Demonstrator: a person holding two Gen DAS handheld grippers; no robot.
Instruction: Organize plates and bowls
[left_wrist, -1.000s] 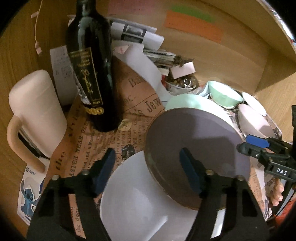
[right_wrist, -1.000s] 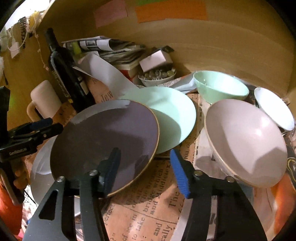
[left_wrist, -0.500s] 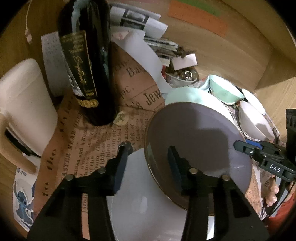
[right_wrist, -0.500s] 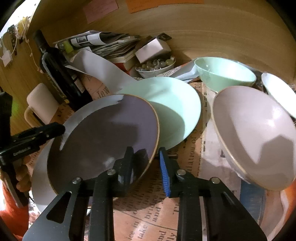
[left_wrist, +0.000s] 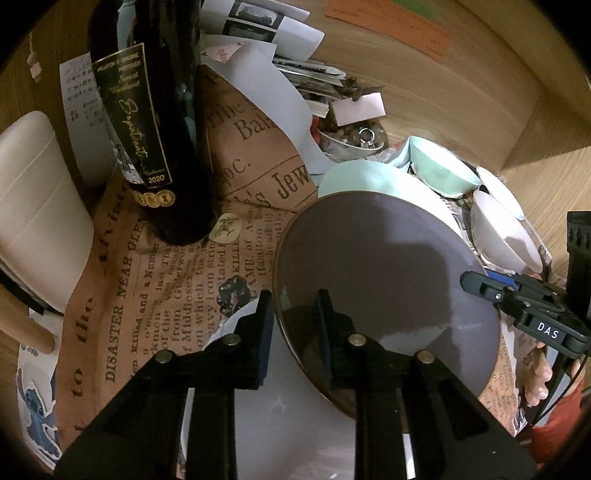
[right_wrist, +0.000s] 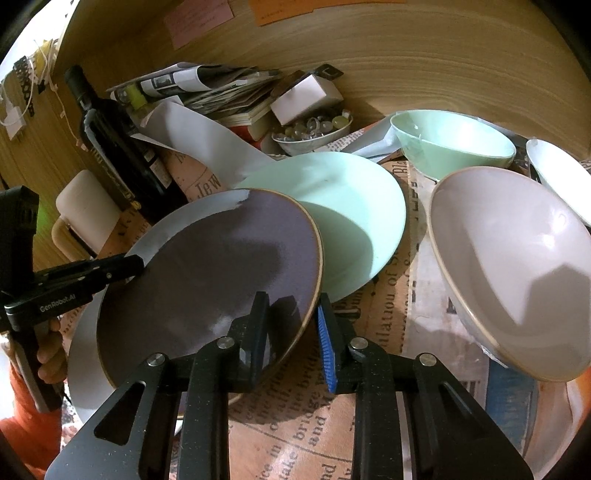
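Wooden desk carries it all, w/ brown newsprint sheet spread under both sets of fingers. On sheet: white plate below left fingers, wine bottle ahead-left, mint plate ahead of right fingers. Cream mug stands on desk, far left.

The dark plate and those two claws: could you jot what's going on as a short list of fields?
held item: dark grey plate, tilted
left claw: closing on the plate's rim
right claw: clamped on the opposite rim
beneath: white plate and mint plate
nearby bowls: pale pink bowl, mint bowl
also: wine bottle, cream mug
surface: newspaper-print paper
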